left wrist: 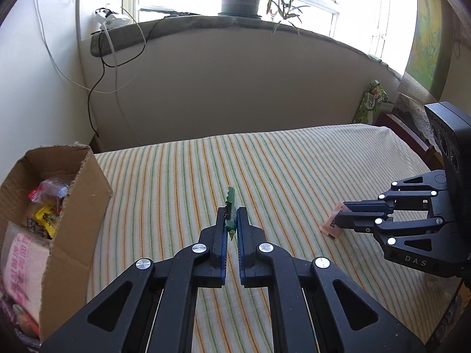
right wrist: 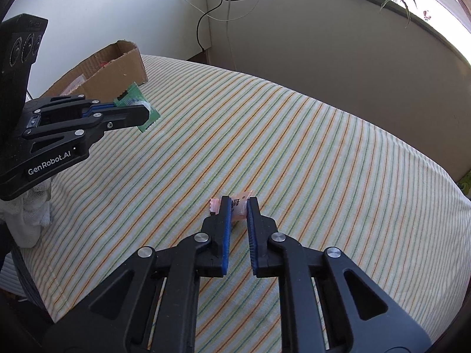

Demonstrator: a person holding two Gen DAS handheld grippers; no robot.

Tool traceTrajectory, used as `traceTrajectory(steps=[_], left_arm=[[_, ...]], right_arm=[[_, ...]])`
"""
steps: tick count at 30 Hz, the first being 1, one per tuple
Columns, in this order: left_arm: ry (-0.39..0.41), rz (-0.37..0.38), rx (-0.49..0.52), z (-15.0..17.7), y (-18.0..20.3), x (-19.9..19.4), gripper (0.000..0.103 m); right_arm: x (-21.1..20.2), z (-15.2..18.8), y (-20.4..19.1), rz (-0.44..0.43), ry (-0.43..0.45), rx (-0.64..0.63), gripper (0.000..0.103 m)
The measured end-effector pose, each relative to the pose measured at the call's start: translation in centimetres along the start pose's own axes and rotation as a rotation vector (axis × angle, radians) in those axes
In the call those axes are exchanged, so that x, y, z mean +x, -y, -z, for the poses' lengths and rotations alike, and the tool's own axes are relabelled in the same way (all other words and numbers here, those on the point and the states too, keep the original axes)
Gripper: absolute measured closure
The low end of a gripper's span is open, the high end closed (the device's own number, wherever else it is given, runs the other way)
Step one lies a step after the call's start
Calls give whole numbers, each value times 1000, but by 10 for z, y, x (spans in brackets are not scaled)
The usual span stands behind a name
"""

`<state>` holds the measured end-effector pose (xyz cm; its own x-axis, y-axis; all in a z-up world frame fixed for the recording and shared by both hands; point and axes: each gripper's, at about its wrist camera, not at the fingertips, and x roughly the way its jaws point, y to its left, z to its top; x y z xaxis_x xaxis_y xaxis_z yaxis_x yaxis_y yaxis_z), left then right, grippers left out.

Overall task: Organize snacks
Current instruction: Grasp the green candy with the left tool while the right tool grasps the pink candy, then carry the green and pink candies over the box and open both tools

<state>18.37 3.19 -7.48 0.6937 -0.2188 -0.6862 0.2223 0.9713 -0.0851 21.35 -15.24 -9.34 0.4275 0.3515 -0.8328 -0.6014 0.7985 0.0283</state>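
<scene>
My left gripper (left wrist: 232, 214) is shut on a thin green snack packet (left wrist: 230, 197), held edge-on a little above the striped cloth. In the right wrist view the same left gripper (right wrist: 144, 111) carries the green packet (right wrist: 134, 94) near the cardboard box (right wrist: 117, 67). My right gripper (right wrist: 238, 201) is down on the cloth, its blue pads pressed on a small pink snack packet (right wrist: 239, 207). From the left wrist view, the right gripper (left wrist: 338, 217) grips the pink packet (left wrist: 331, 225) at the right. The open cardboard box (left wrist: 85, 206) at the left holds several wrapped snacks.
A striped cloth (left wrist: 265, 161) covers the table. Behind it are a beige wall, hanging cables (left wrist: 97, 82) and a potted plant (left wrist: 241, 0) on the sill. A green bag (left wrist: 371, 103) leans at the far right. White lace fabric (right wrist: 26, 220) hangs off the table's left edge.
</scene>
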Motion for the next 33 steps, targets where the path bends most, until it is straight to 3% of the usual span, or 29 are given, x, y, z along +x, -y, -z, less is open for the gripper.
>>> traceTrajectory(steps=[15, 22, 33], left_arm=[[100, -30, -69, 25, -20, -69, 98], [154, -101, -97, 33, -45, -107, 98], [200, -233, -142, 46, -97, -142, 98]], right_arm=[[-39, 3, -25, -3, 71, -14, 96], [-63, -28, -48, -33, 138, -44, 96], [-65, -103, -113, -94, 223, -136, 96]])
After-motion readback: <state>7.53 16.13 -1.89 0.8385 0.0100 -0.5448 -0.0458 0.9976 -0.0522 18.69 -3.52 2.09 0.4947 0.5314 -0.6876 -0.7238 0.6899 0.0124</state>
